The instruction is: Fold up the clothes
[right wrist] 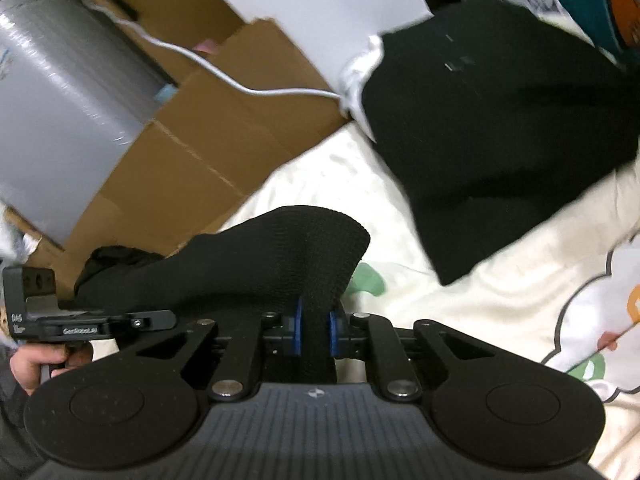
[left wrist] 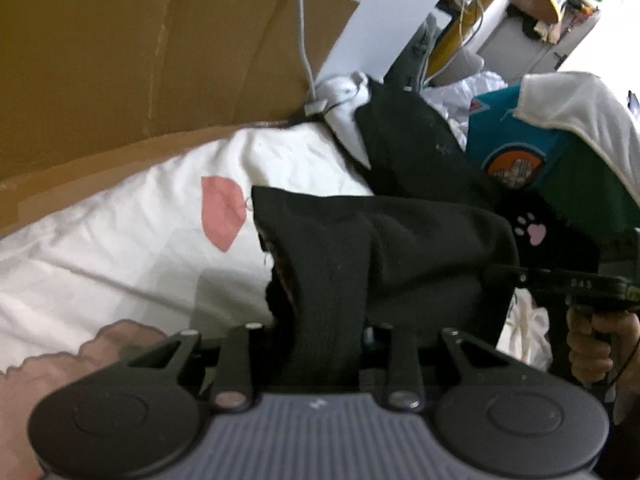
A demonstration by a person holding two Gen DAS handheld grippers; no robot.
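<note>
On left claw, "GenRobot.AI", black knit clamped

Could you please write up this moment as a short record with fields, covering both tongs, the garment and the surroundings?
left tongs: shut on the black knit garment
right tongs: shut on the same garment, between blue pads
garment state: lifted, stretched between both tongs
surface: white printed bedsheet
behind: brown cardboard box, white cable
nearby: flat black cloth, teal printed box
</note>
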